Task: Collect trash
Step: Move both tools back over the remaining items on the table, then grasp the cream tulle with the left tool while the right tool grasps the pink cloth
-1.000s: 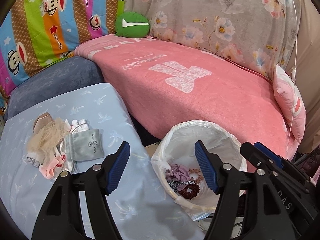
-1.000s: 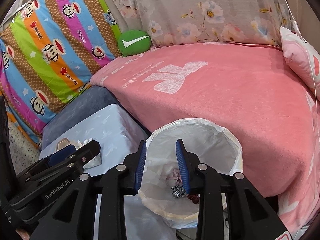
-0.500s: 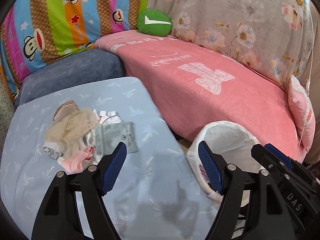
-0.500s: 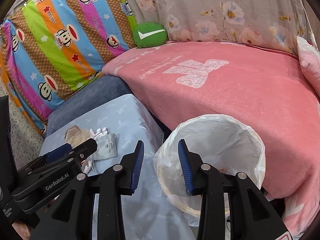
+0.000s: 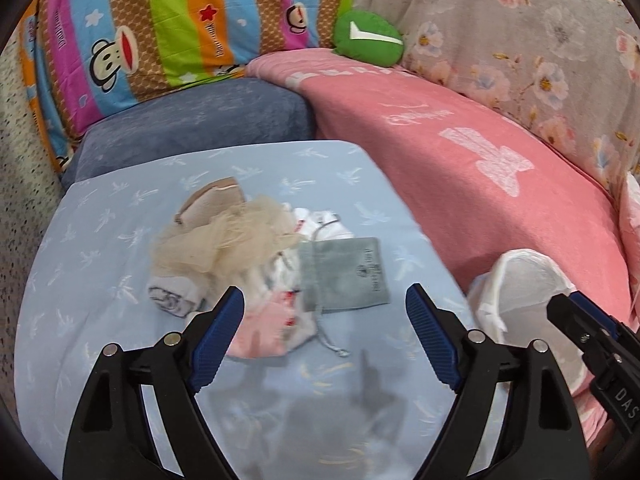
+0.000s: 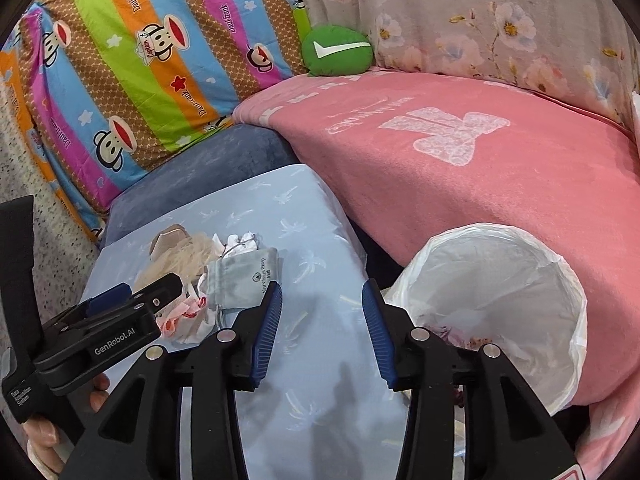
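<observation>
A heap of soft items lies on the light blue cloth-covered surface [image 5: 100, 280]: a beige mesh puff [image 5: 220, 248], a grey drawstring pouch [image 5: 348, 276], white pieces [image 5: 324, 228] and a pink-and-white cloth [image 5: 276, 324]. My left gripper [image 5: 324, 304] hovers just in front of the heap, its jaws opening wide with nothing between them. My right gripper [image 6: 320, 304] hangs over the blue surface between the grey pouch [image 6: 244, 276] and the white-lined trash bin [image 6: 500, 288], its jaws opening and empty. The bin [image 5: 528, 288] holds a few items at its bottom.
A pink blanket [image 6: 480, 168] covers the seat behind the bin. A green cushion [image 6: 338, 50], a striped cartoon cushion [image 6: 140, 60] and a floral cover [image 6: 480, 20] line the back. A dark blue cushion [image 5: 192, 128] lies behind the blue surface. A hand [image 6: 44, 432] holds the left gripper's body.
Both grippers swung left, away from above the bin and toward the heap on the blue surface. Both pairs of jaws stand wider than before.
</observation>
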### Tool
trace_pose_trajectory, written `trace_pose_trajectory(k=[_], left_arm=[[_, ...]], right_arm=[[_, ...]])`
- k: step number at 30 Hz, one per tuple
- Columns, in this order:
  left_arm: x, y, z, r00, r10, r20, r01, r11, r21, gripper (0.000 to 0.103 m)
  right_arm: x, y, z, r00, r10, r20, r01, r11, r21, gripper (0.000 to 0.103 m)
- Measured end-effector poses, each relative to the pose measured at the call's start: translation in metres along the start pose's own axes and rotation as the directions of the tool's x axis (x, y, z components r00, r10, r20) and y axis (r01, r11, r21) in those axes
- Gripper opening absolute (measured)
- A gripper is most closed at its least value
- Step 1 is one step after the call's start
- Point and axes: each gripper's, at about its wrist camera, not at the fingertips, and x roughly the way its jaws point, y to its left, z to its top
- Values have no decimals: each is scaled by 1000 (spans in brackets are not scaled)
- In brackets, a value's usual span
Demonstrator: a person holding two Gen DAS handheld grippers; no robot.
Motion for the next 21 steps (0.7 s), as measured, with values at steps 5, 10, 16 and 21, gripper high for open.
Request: trace_pose_trajectory(k=[5, 10, 16, 21], left_arm=[[16, 33, 2, 999, 41, -22, -42, 998, -38, 79], [32, 60, 5, 997, 60, -46, -64, 995, -79, 79], [50, 76, 11, 996, 64, -62, -70, 993, -96, 79], [68, 81, 17, 995, 60, -82, -67, 993, -95, 78]], right_arm=[[23, 22, 0, 1000, 14, -26, -15, 1000, -24, 43], [48, 41, 1, 998, 29, -56, -32, 999, -40, 43], [77, 64, 4, 995, 49, -82, -54, 997, -60, 43], [96, 80, 7, 993, 58, -98, -66, 995, -79, 43]])
